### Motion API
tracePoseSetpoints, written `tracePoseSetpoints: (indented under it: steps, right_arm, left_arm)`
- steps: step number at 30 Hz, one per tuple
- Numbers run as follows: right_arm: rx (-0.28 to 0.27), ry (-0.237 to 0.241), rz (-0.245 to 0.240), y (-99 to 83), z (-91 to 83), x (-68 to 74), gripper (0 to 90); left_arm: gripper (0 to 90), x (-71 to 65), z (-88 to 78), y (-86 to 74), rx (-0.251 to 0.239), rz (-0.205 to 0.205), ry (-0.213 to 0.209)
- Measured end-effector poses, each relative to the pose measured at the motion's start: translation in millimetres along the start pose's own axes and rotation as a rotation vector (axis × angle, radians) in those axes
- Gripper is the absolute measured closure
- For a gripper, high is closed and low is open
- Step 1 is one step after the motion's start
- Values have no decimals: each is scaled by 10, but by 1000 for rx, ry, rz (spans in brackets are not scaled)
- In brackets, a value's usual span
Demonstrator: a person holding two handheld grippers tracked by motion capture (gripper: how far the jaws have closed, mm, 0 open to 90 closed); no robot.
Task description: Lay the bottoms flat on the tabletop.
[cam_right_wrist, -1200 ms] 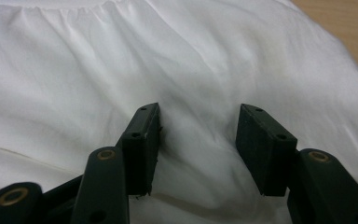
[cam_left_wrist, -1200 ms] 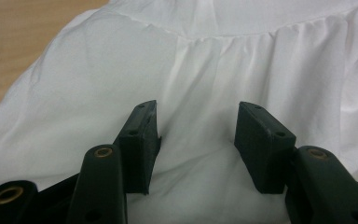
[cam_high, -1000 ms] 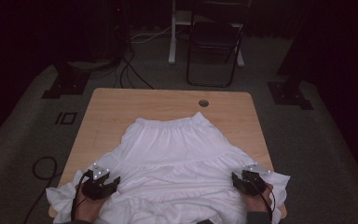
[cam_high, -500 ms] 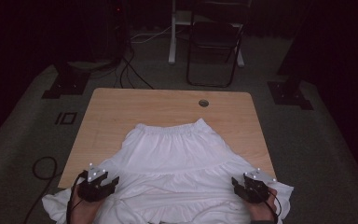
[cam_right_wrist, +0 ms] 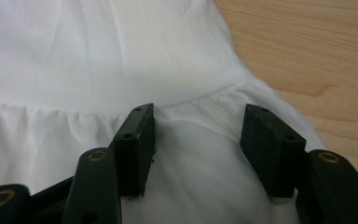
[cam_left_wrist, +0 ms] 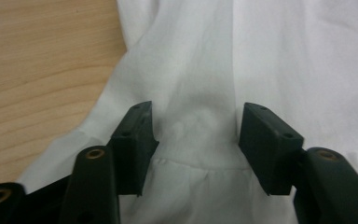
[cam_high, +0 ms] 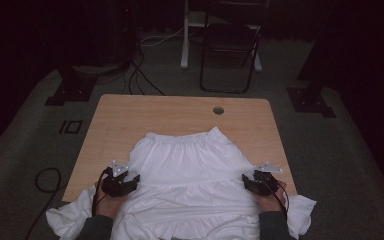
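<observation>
A white tiered skirt point(cam_high: 195, 170) lies flat on the wooden table point(cam_high: 180, 112), waistband point(cam_high: 180, 138) toward the far side, hem hanging over the near edge. My left gripper point(cam_high: 134, 179) rests at the skirt's left edge. Seen up close, the left gripper point(cam_left_wrist: 196, 126) stands open over a gathered seam point(cam_left_wrist: 200, 164), nothing pinched. My right gripper point(cam_high: 245, 181) sits at the skirt's right edge. The right gripper point(cam_right_wrist: 198, 126) is open too, flat cloth point(cam_right_wrist: 74, 60) beneath it. Both pairs of jaws have just been opening, with fabric under them and not gripped.
A cable hole point(cam_high: 218, 110) is in the table's far part. Behind the table stand a dark folding chair point(cam_high: 230, 50) and a white post point(cam_high: 185, 35). Stand bases point(cam_high: 70, 90) point(cam_high: 310, 100) and cables point(cam_high: 45, 180) lie on the carpet.
The skirt slid toward the near edge. Both grippers dipped toward the person, then moved forward and inward onto the skirt's sides.
</observation>
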State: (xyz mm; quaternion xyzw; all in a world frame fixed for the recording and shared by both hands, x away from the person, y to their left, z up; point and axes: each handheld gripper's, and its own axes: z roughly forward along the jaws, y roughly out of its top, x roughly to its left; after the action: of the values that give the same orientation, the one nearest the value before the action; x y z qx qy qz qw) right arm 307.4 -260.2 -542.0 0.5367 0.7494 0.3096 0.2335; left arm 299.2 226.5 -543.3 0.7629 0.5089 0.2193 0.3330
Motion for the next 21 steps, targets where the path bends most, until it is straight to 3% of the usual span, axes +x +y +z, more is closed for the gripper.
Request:
tracePoseSetpoints:
  steps: [7, 16, 21]
  right_arm:
    - [-9, -31, 22, -124, -111, 57, 456]
    - [7, -60, 52, -365, -379, 251, 458]
    - [17, -66, 54, -476, -511, 325, 459]
  left_arm:
    - [438, -59, -91, -102, -8, 15, -6]
    - [437, -168, -340, -321, 6, 7, -1]
    - [426, -204, -359, -313, 26, 8, 0]
